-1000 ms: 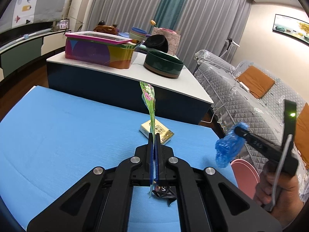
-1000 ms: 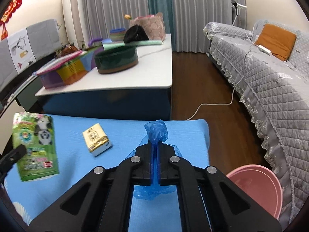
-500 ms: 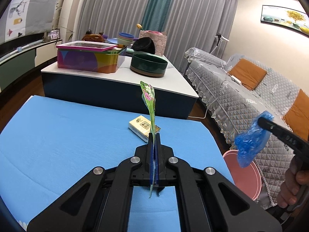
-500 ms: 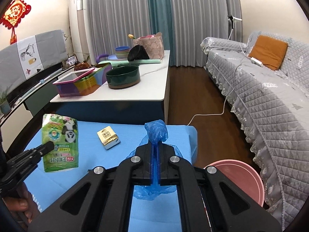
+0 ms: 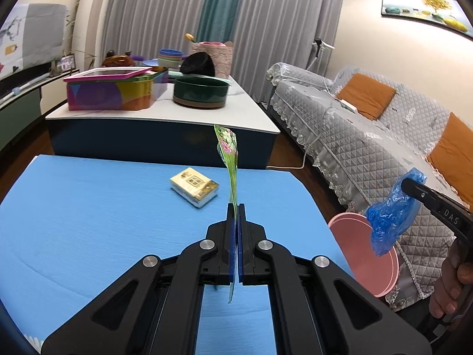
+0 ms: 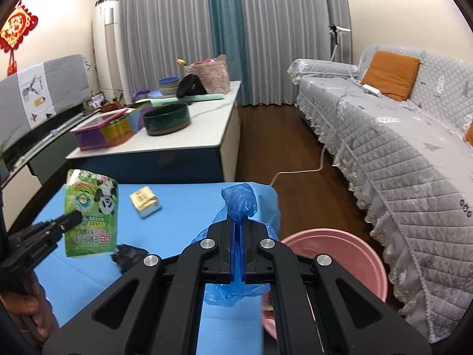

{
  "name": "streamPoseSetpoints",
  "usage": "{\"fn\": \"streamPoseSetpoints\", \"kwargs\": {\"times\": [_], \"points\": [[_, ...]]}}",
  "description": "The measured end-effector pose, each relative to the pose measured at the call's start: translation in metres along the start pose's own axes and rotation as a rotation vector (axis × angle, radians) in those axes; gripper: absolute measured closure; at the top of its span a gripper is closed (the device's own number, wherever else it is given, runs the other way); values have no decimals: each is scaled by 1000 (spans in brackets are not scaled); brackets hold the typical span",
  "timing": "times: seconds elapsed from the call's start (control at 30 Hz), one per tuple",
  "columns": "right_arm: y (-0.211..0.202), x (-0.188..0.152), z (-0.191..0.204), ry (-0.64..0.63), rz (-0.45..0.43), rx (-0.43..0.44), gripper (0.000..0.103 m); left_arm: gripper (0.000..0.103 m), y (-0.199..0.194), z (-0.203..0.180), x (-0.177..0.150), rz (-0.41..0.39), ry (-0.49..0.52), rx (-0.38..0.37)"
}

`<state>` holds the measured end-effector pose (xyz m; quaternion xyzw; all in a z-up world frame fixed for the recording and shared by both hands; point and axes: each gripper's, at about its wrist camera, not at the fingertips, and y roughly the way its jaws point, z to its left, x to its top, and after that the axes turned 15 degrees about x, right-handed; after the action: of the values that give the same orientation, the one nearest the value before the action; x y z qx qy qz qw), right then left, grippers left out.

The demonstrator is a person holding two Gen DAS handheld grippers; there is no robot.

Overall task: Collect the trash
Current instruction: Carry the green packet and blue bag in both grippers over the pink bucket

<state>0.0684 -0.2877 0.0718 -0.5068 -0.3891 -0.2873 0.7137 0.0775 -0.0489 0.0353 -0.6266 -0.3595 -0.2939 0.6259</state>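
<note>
My left gripper (image 5: pixel 235 207) is shut on a flat green snack packet (image 5: pixel 229 151), seen edge-on above the blue table (image 5: pixel 88 207); the right wrist view shows the same green snack packet (image 6: pixel 91 210) face-on with panda prints. My right gripper (image 6: pixel 238 222) is shut on a crumpled blue plastic bag (image 6: pixel 239 199), held near the table's right edge. In the left wrist view the blue plastic bag (image 5: pixel 390 216) hangs above a pink basin (image 5: pixel 369 254) on the floor. A yellow tissue pack (image 5: pixel 195 186) and a dark crumpled wrapper (image 6: pixel 128 256) lie on the table.
The pink basin (image 6: pixel 340 254) stands on the floor between the blue table and a grey quilted sofa (image 6: pixel 399 148). Behind the table is a white-topped counter (image 5: pixel 165 112) with a colourful tin (image 5: pixel 112 91) and a dark green bowl (image 5: pixel 201 91). A white cable (image 6: pixel 298 171) crosses the wooden floor.
Both grippers have swung to the right with their loads. The blue bag now hangs over the pink basin, which has come further into both views. The packet stays pinched upright.
</note>
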Motion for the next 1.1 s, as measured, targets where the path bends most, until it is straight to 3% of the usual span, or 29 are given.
{"fn": "streamPoseSetpoints", "kwargs": {"times": [1.1], "points": [[-60,-20,-112,144,-41,-204,101,102,-7,-147,-5,16,185,-194]]}}
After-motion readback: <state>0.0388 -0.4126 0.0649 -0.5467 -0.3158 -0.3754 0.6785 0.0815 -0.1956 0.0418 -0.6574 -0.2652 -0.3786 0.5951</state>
